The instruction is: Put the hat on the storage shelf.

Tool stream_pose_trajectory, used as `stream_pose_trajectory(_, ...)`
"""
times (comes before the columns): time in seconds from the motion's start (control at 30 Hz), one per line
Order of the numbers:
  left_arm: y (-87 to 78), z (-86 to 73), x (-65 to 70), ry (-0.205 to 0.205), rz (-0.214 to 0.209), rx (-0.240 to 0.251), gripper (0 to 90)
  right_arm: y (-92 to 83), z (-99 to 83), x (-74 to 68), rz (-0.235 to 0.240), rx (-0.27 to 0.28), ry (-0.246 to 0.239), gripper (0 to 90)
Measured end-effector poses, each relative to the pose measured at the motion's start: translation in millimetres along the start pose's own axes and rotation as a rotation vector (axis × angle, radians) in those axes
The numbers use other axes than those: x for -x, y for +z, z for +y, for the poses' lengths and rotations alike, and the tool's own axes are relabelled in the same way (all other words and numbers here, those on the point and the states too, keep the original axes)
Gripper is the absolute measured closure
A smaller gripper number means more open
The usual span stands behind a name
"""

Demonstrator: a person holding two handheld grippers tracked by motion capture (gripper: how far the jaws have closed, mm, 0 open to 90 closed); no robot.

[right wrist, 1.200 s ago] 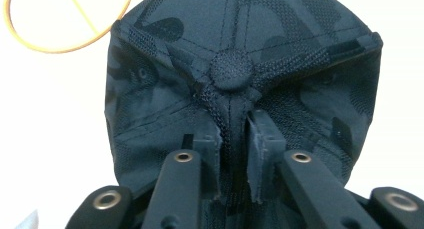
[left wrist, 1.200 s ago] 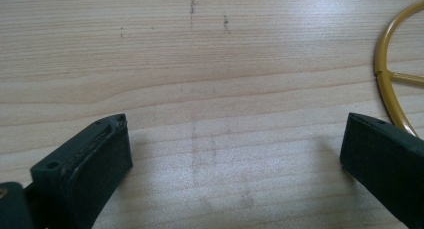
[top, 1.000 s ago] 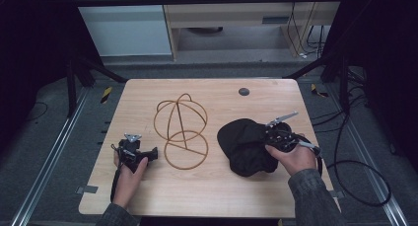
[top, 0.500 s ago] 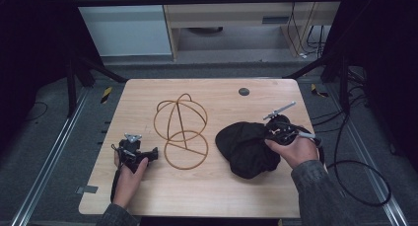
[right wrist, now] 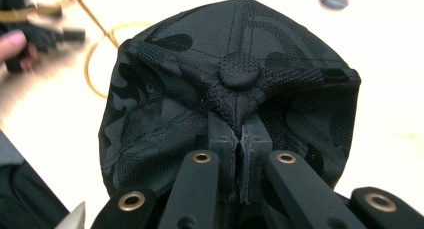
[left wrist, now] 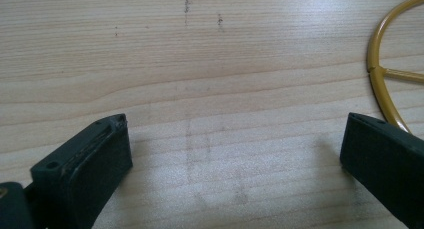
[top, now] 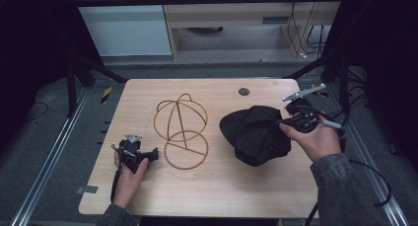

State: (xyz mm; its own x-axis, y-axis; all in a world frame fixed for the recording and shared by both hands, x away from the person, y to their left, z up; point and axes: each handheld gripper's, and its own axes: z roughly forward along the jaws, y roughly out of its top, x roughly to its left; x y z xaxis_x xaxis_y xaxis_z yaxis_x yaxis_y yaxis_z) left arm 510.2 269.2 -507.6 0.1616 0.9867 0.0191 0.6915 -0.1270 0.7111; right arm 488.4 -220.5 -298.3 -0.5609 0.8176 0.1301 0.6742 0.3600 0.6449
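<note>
A black camouflage cap [top: 256, 134] hangs at the right of the wooden table [top: 222, 191], bunched and partly lifted. My right gripper [top: 288, 121] is shut on its crown fabric. In the right gripper view the jaws meet just below the cap's top button [right wrist: 240, 71], and the right gripper [right wrist: 242, 134] pinches the cloth there. A gold wire hat stand [top: 180, 125] sits at mid-table. My left gripper [top: 150, 154] rests open on the table just left of it. In the left gripper view the jaws stand wide over bare wood, left gripper [left wrist: 235, 134], with the stand's ring [left wrist: 380, 84] at the right.
A small dark round cap [top: 243, 92] sits in the tabletop near the far edge. A metal frame and rails [top: 54, 152] flank the table. The right gripper's cable [top: 374, 186] trails off the right side.
The right hand has risen with the cap in its jaws, pulling the crown up off the table. The left hand and gripper have stayed put.
</note>
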Motion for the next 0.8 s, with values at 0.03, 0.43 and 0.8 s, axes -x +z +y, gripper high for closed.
stream_pose_trajectory(0.03,-0.1,0.0,0.1,0.001,0.001,-0.001,0.0,-3.8,1.8,0.5,0.0,0.015,0.003,86.9)
stream_pose_trajectory(0.43,-0.1,-0.3,0.9,-0.003,0.001,0.003,0.0,-40.5,30.7,-4.5,-0.005,0.183,0.05,86.9)
stream_pose_trajectory(0.8,-0.4,-0.6,1.5,-0.003,-0.001,0.003,0.0,-47.4,50.0,-13.2,-0.003,0.211,0.043,86.9)
